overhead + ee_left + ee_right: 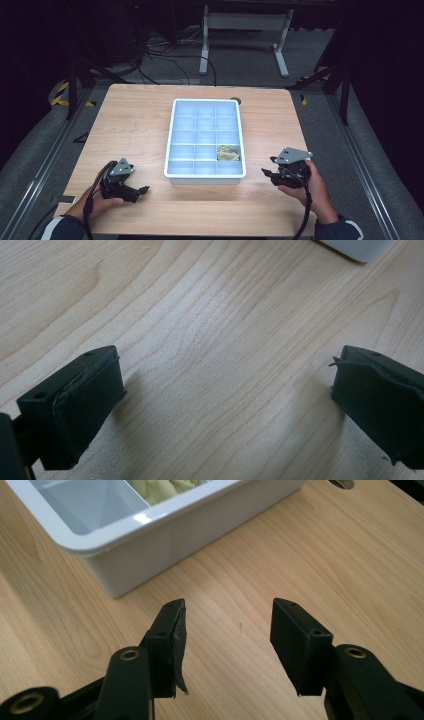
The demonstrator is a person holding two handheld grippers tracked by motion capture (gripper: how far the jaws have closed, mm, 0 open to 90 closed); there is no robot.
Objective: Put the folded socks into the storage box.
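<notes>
Now we rest both grippers on the table (135,120), one on each side of the white divided tray (170,150). The yellowish crumpled thing (228,153) lies in the tray's right-hand column, second compartment from the near edge, so it sits forward and to the left of our right gripper (267,172), just over the near right corner. Our left gripper (145,190) is well apart from it, with the whole width of the tray between. Both grippers stand released, jaws spread and holding nothing; in the right gripper view, bare wood shows between the jaws and the tray's corner (107,575) rises just ahead. We judge the right hand (312,187) the better placed; the tray's wall must be cleared from above, while bare table lies all around.
</notes>
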